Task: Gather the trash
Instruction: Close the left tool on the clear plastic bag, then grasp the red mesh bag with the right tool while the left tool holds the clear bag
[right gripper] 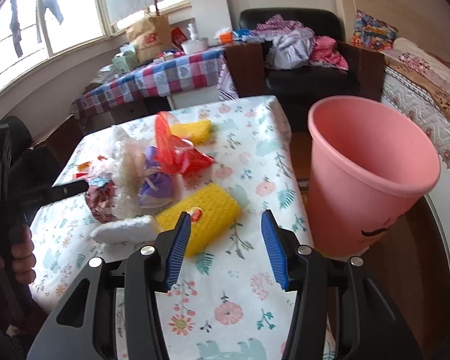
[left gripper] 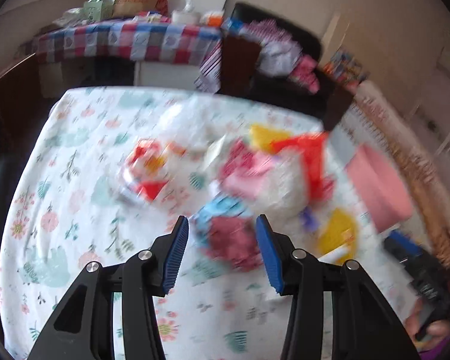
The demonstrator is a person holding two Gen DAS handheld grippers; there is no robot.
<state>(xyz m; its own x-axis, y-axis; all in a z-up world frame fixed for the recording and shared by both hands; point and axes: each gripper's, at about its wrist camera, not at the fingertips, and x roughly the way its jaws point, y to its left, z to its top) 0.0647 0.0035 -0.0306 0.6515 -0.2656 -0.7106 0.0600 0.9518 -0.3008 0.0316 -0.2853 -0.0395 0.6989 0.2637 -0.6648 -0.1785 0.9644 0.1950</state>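
A heap of trash lies on the floral tablecloth (right gripper: 243, 285): a red plastic bag (right gripper: 177, 153), a purple pouch (right gripper: 157, 186), a white fluffy piece (right gripper: 126, 162), two yellow sponges (right gripper: 207, 219) and a maroon crumpled wrapper (right gripper: 100, 201). In the blurred left wrist view my left gripper (left gripper: 222, 225) is open, and the maroon wrapper (left gripper: 234, 240) sits just past its tips, between the jaws' line. My right gripper (right gripper: 226, 219) hangs open over the cloth, with its left finger over the near sponge. A pink bin (right gripper: 372, 174) stands tilted off the table's right edge.
Behind the table are a checked-cloth table (right gripper: 153, 81) loaded with bags and boxes, and a black armchair (right gripper: 300, 69) piled with clothes. A bed (right gripper: 420, 84) runs along the right. A hand (right gripper: 21, 249) grips the left tool at the left edge.
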